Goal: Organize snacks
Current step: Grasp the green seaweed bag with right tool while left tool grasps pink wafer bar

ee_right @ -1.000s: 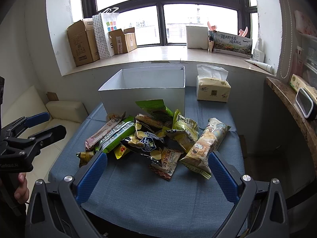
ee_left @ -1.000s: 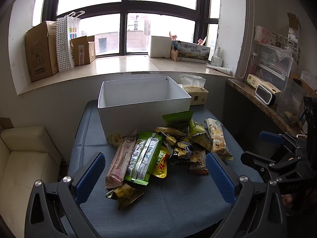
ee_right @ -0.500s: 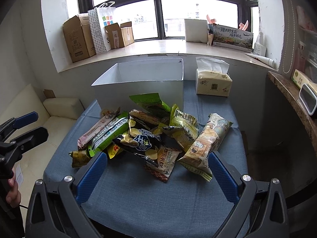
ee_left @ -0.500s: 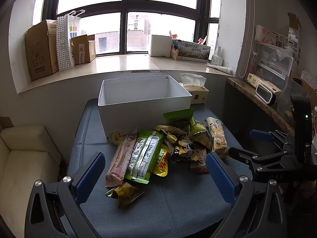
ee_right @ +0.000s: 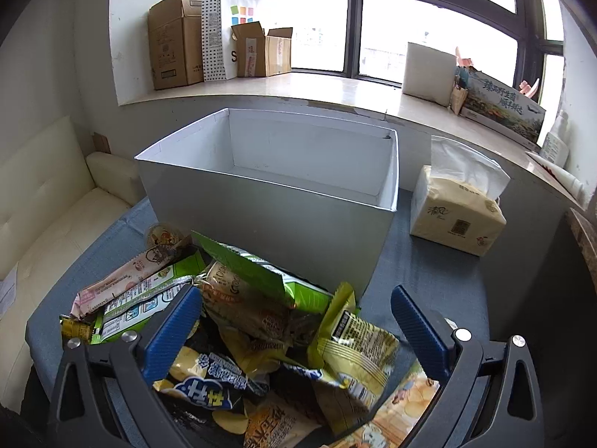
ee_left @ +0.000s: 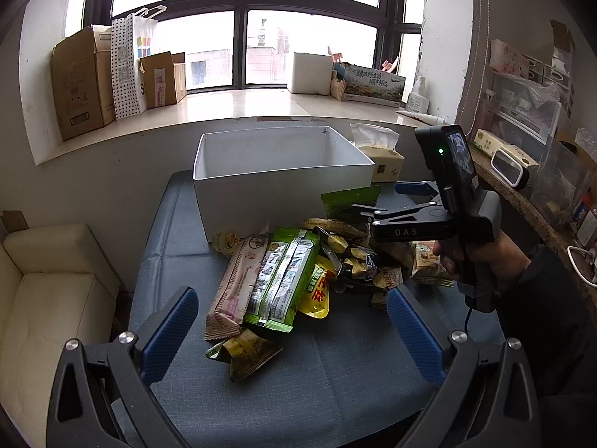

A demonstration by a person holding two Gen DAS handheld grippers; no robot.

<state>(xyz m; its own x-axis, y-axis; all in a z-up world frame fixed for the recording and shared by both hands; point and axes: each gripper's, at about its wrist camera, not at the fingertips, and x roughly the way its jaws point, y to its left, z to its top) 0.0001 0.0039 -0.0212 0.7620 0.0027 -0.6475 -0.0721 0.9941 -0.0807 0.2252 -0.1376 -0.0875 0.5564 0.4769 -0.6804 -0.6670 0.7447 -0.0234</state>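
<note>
Blue cloth-covered worktop (ee_left: 335, 392) below a wide window. An open white rectangular cardboard box (ee_left: 276, 190) stands at its far side; nothing is visible inside it in either view.

A heap of foil and plastic snack packets (ee_left: 313, 272) lies on the worktop just in front of the box, some packets touching its near wall. Within the heap: a long pink wrapper (ee_left: 235, 283) on the left, a green-and-silver flat packet (ee_left: 283, 280) beside it, a yellow pouch (ee_left: 317, 291), and a small olive-green packet (ee_left: 242, 351) nearest the front edge. On the right side of the heap sit a yellow crinkled bag (ee_right: 350, 347) and a dark blue chip bag (ee_right: 209, 392).

Left claw (ee_left: 291, 332): blue-padded fingers spread wide, holding nothing, hanging above the near edge of the worktop, short of the heap.

Right claw (ee_right: 294, 332): fingers spread wide, low over the right part of the heap, the packets lying between and beneath the fingers; not pinching any. A hand (ee_left: 481, 257) grips its handle, seen in the left wrist view.

A tan tissue pack (ee_right: 455, 220) sits to the right of the box, apart from it.
</note>
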